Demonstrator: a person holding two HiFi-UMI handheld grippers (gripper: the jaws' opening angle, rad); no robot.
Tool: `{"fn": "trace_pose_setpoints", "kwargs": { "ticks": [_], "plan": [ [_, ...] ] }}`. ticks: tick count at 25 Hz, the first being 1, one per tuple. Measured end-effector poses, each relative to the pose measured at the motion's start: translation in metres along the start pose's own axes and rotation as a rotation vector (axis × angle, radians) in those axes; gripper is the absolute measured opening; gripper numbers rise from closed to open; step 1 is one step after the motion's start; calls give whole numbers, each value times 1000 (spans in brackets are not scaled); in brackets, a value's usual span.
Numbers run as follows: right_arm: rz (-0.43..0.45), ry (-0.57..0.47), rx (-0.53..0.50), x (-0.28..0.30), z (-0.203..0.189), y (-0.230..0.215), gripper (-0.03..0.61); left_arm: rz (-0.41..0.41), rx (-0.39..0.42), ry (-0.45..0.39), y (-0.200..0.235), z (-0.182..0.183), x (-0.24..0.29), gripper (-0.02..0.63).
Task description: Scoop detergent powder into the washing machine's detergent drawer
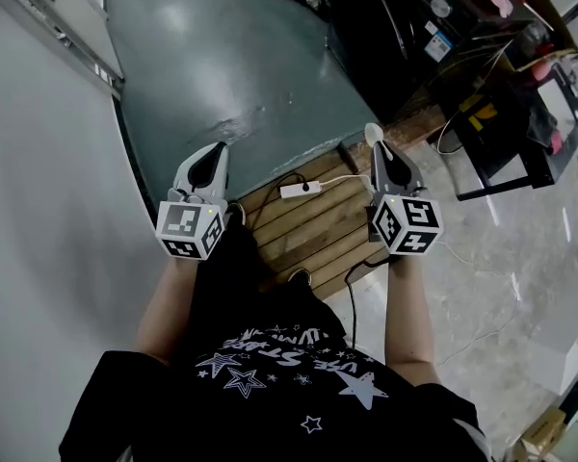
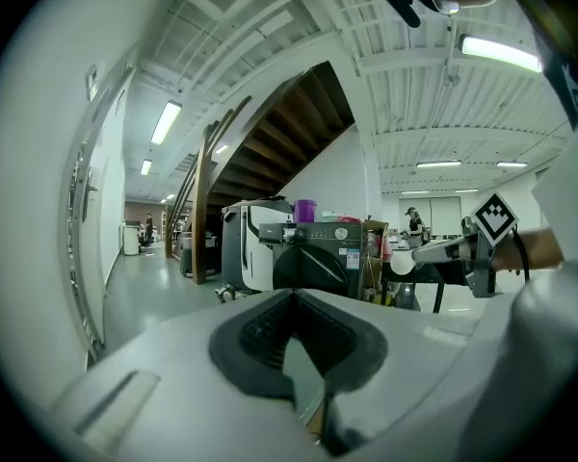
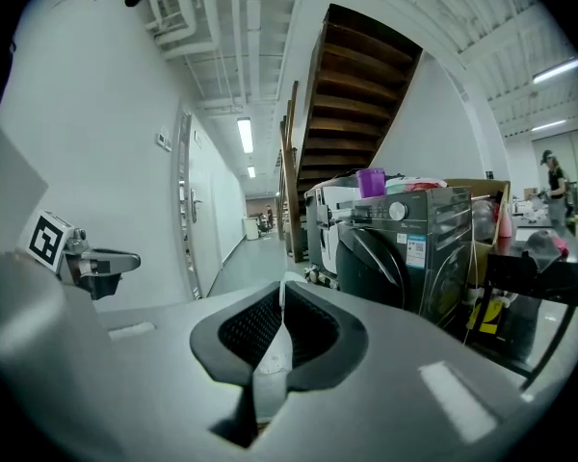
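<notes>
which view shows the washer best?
Right gripper view: the washer is largest there, with its door, dial and a label showing. The left gripper view shows the washer smaller, its front partly behind the jaws. The head view shows, at most, a dark top seen from above.

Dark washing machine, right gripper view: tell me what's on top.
A purple container rises above the washing machine at its left end, with pale clutter beside it, too small to identify. The low camera angle hides the top panel, so whether they rest on it or behind is unclear.
</notes>
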State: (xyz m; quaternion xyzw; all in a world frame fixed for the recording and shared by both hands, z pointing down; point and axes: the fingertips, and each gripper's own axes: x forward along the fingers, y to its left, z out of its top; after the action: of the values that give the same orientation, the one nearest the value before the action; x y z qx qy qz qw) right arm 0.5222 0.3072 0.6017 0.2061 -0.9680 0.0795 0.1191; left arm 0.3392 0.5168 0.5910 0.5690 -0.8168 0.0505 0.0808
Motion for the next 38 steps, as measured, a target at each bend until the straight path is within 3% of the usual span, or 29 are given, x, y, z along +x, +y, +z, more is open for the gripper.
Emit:
{"fn": "trace_pose_setpoints", "kwargs": {
  "ticks": [7, 13, 16, 21, 31, 38],
  "plan": [
    [-81, 34, -26, 99, 24, -3, 35, -82, -32, -2, 76, -5, 92, 2],
    [-203, 50, 97, 189, 100, 10, 35, -195, -45, 12, 168, 66, 170, 2],
    [-218, 43, 80, 220, 139, 24, 35, -233, -13, -3, 200, 99, 189, 2],
    [-240, 50, 72, 258, 164, 27, 35, -237, -27, 23, 242, 108, 222, 2],
    [-306, 28, 130, 329, 194, -32, 35, -299, -25, 75, 260, 124, 326, 2],
    [-348, -14, 166, 407, 258, -116, 35, -373, 15, 105, 263, 173, 449, 2]
  ]
}}
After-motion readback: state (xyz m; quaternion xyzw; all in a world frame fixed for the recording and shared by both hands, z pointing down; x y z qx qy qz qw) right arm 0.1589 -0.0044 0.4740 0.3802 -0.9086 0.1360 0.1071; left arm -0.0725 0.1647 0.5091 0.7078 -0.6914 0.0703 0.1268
